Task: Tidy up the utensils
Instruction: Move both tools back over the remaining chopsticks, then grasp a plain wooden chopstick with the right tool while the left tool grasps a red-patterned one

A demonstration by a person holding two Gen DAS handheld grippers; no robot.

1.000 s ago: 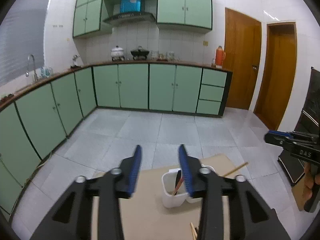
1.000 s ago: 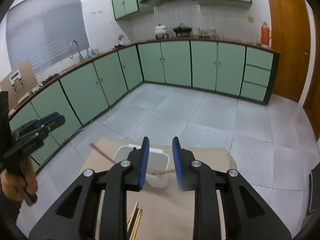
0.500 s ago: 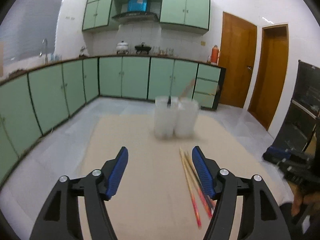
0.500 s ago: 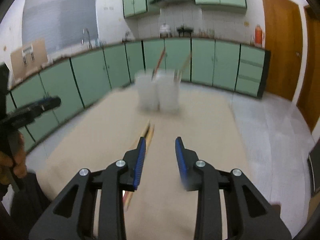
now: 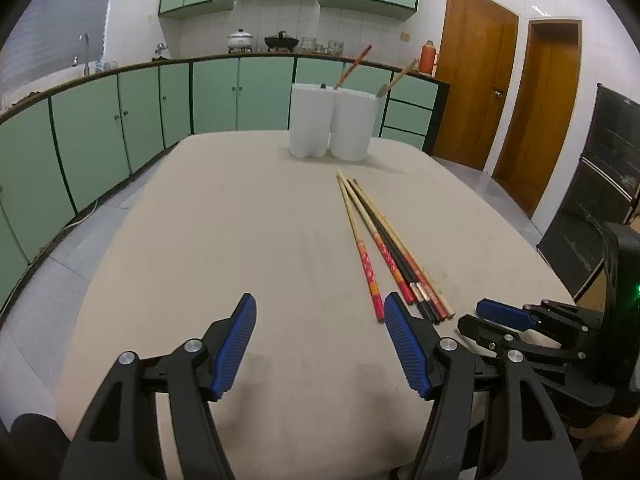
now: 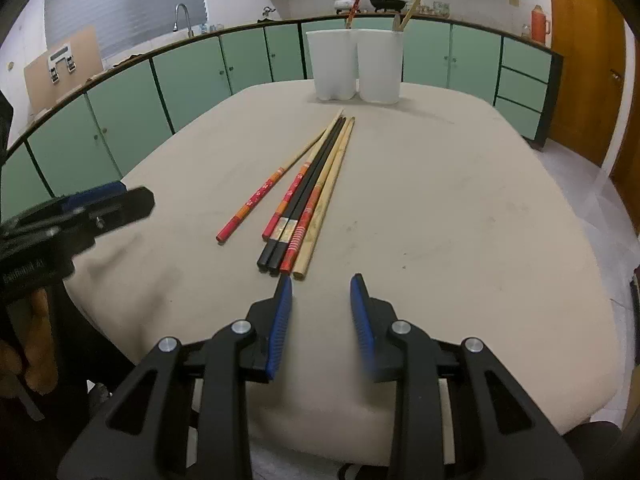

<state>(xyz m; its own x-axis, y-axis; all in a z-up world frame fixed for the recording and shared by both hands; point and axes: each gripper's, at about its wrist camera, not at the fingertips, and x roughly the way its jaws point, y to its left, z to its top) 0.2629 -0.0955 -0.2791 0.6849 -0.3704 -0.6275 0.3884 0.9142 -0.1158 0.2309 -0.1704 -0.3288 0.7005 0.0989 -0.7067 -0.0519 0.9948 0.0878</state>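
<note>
Dropped way down in the last second, from looking across the kitchen floor to hanging low over the beige surface (image 6: 460, 200) now. Left gripper (image 5: 320, 346) with jaws wide apart after just opening up, nothing between them, only bare cloth. Right gripper (image 6: 322, 320) with jaws a bit apart, narrower than the left, opened slightly too, also empty. Chopsticks (image 6: 308, 192) lying loose mid-surface in a fanned bunch: a red-ended one off to the side, then a tight cluster of red-patterned, black and plain wooden ones, butt ends toward the near edge. Nearest butts just ahead of the right jaws, slightly off to their left, not touching. From the left wrist view, same bunch (image 5: 384, 248) just beside the left gripper's right-hand finger, outside the gap. Two white cups (image 6: 356, 66) standing side by side, touching, at the far end, well apart from the bunch, each already with a stick or two poking out. So probably sorting by type, only partly done, plenty left on the cloth. Looks like the approach is over and a pick is next, most likely by the right gripper given how close it sits. Tricky bit: sticks packed side by side, easy to pinch two at once or roll the neighbours
</note>
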